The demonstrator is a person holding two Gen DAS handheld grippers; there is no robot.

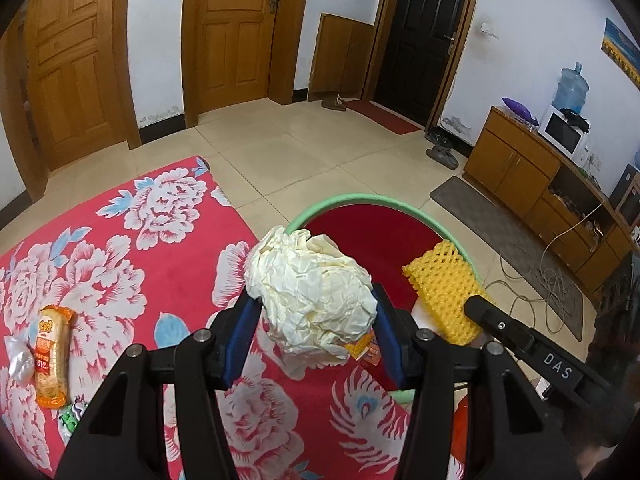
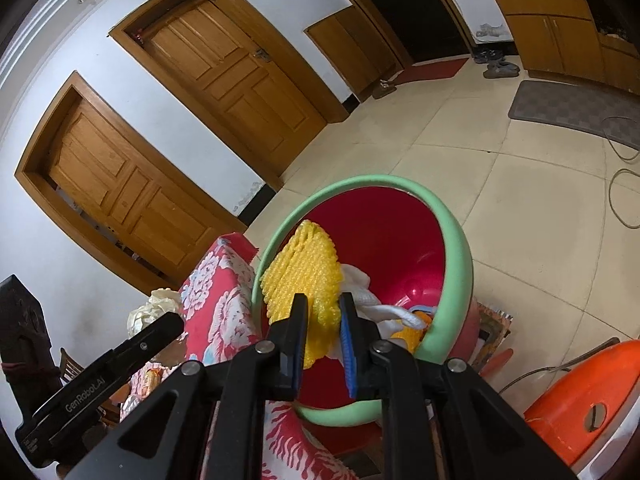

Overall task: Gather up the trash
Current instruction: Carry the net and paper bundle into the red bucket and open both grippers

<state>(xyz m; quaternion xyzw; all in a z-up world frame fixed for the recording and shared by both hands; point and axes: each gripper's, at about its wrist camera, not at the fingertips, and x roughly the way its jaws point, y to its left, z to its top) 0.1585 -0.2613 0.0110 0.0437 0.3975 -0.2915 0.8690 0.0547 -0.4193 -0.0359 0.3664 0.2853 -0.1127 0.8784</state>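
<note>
your left gripper (image 1: 316,312) is raised, its blue-padded jaws spread wide and clamped against a bulky load. your right gripper (image 2: 323,334) is tilted downward, its jaws nearly together and pinching a thin load between the pads.

Crumpled matt paper ball (image 1: 312,300); yellow foam netting (image 2: 302,276) above a glossy red plastic bin (image 2: 372,232); soft floral cloth (image 1: 140,248) beside the bin.
</note>
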